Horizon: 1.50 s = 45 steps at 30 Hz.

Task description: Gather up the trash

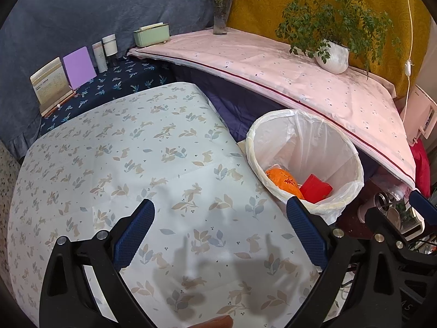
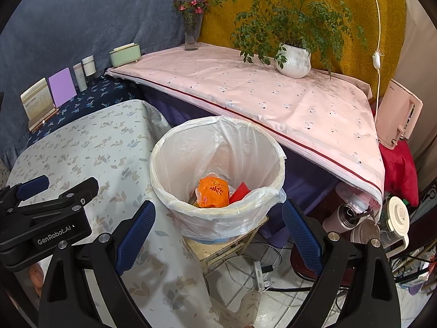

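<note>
A round bin lined with a white plastic bag (image 2: 218, 218) stands on a small wooden stool beside the table; it also shows in the left wrist view (image 1: 344, 147). Inside lie an orange wrapper (image 2: 213, 192) (image 1: 284, 181) and a red piece of packaging (image 2: 240, 190) (image 1: 315, 188). My right gripper (image 2: 218, 216) is open and empty, hovering in front of the bin's near rim. My left gripper (image 1: 220, 213) is open and empty above the rabbit-print tablecloth (image 1: 123, 164), left of the bin. The left gripper also shows at the left of the right wrist view (image 2: 57, 184).
A pink-covered table (image 2: 273, 93) behind the bin holds a potted plant (image 2: 293, 60), a flower vase (image 2: 190, 35) and a green box (image 2: 125, 54). Bottles and cards stand on a dark blue cloth (image 2: 90, 95). Flasks, jars (image 2: 393, 218) and cables lie on the floor right of the bin.
</note>
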{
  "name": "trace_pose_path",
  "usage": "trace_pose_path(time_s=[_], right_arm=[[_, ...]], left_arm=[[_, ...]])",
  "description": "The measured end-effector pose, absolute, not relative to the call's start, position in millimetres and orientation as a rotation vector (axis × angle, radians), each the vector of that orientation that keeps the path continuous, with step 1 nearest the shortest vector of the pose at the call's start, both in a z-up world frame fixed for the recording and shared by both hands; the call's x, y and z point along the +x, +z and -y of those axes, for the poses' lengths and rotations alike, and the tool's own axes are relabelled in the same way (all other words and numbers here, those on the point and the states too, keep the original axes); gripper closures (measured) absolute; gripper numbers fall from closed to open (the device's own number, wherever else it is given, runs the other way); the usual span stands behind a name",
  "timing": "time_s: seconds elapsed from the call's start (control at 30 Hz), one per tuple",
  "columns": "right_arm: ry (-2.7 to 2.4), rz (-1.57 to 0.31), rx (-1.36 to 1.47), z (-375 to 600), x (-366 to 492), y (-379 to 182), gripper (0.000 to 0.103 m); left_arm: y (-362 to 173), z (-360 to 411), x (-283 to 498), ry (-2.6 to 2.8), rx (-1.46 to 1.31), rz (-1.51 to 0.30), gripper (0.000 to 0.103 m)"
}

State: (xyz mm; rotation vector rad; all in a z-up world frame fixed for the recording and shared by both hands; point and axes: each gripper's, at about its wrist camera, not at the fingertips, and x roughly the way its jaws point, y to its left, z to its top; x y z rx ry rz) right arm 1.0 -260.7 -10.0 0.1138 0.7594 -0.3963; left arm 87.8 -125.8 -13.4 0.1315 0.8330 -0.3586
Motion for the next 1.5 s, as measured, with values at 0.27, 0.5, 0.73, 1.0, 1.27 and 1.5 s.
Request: trace_pose_path(time_s=[0.27, 0.5, 0.73, 1.0, 1.27, 1.5], right_arm=[[-0.398, -0.76, 0.114, 260.9, 0.2, -10.5, 0.013], [-0.4, -0.762, 0.111, 262.1, -1.8, -12.3, 0.013], [-0.401, -0.763, 0.111, 262.4, -2.5, -13.9, 0.013], [-0.402, -0.762, 0.111, 262.4, -2.4, -13.3, 0.013], [-0.403, -0.762, 0.112, 262.0, -4.2, -14.7, 0.013], [-0.412, -0.768, 0.115, 265.3, -7.6, -16.2, 0.013]], left_arm=[[-14.4, 129.1, 84.7, -0.367, 0.151, -0.83, 0.01], [-15.1, 128.2, 82.9, -0.357, 0.142, -0.833, 0.01], [-14.9, 128.3, 82.7, -0.356, 0.145, -0.831, 0.011], [-15.3, 128.6, 81.3, -0.36, 0.148, -0.832, 0.011], [-15.7, 128.8, 80.3, -0.365, 0.152, -0.833, 0.011], [-17.9, 126.1, 80.1, -0.371, 0.159, -0.84, 0.011]])
